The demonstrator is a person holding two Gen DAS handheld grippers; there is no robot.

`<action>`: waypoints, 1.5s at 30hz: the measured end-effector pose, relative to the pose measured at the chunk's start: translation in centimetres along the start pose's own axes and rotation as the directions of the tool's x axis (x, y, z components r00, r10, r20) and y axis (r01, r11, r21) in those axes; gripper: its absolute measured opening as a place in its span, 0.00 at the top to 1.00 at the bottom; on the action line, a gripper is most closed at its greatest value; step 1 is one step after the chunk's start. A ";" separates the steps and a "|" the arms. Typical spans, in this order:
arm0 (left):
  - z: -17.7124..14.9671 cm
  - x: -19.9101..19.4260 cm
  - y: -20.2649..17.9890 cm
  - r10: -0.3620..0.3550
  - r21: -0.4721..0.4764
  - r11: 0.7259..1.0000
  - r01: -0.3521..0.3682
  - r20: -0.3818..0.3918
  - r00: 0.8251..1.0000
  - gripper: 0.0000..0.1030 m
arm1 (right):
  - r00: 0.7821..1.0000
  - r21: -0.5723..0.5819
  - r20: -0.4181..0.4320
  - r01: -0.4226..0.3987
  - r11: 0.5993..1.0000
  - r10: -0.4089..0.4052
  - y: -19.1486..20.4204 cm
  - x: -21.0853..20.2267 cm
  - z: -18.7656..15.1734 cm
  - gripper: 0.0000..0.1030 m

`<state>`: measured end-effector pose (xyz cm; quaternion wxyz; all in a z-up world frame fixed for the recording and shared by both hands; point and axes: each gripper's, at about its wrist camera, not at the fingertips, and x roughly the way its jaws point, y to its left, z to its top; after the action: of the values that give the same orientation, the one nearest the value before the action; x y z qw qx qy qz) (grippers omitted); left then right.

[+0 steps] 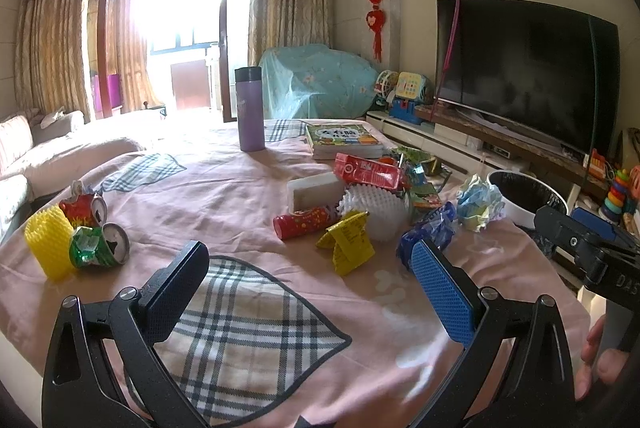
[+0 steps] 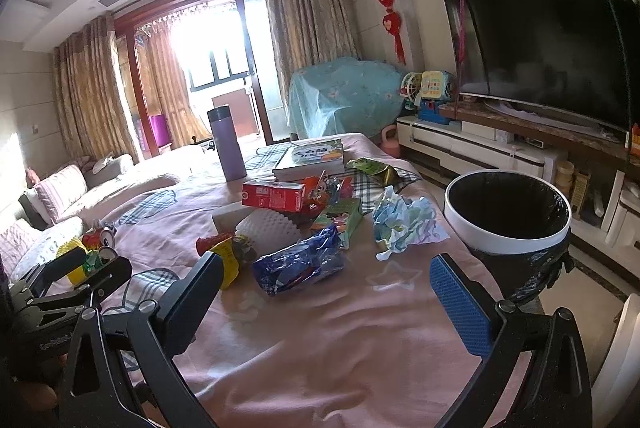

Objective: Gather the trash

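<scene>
- Right wrist view: the lined trash bin (image 2: 507, 228) stands just off the worktop's (image 2: 320, 348) right edge, mouth up.
- The blue wrapper (image 2: 298, 264) lies ahead, long axis left-right; probably light, crinkly and slippery, best pinched mid-body.
- Both the right gripper (image 2: 324, 292) and left gripper (image 1: 304, 280) are spread apart, empty.

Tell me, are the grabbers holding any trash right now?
No. The left gripper and right gripper are both open, with only pink tablecloth between their fingers.
</scene>
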<state>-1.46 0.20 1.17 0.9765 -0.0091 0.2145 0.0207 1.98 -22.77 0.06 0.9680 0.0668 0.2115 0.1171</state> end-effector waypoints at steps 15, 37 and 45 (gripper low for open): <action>0.4 4.0 0.5 -0.016 -0.010 1.000 0.015 -0.094 0.995 0.00 | 0.997 0.048 -0.060 -0.047 0.998 0.050 -1.1 2.4 0.3 0.01; 0.4 15.5 -1.9 -0.125 0.037 0.989 0.146 -0.334 0.934 0.48 | 0.913 0.195 -0.354 -0.138 0.971 0.201 -2.3 13.9 -0.6 0.41; -0.4 15.0 -2.3 -0.200 0.000 0.977 0.213 -0.343 0.918 0.73 | 0.903 0.191 -0.341 -0.206 0.960 0.262 -2.2 13.1 -0.6 0.79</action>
<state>12.13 -1.56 -5.47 0.9213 -0.0169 0.3784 -0.0882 13.75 -21.50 -6.02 0.8832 0.1419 0.3853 0.2266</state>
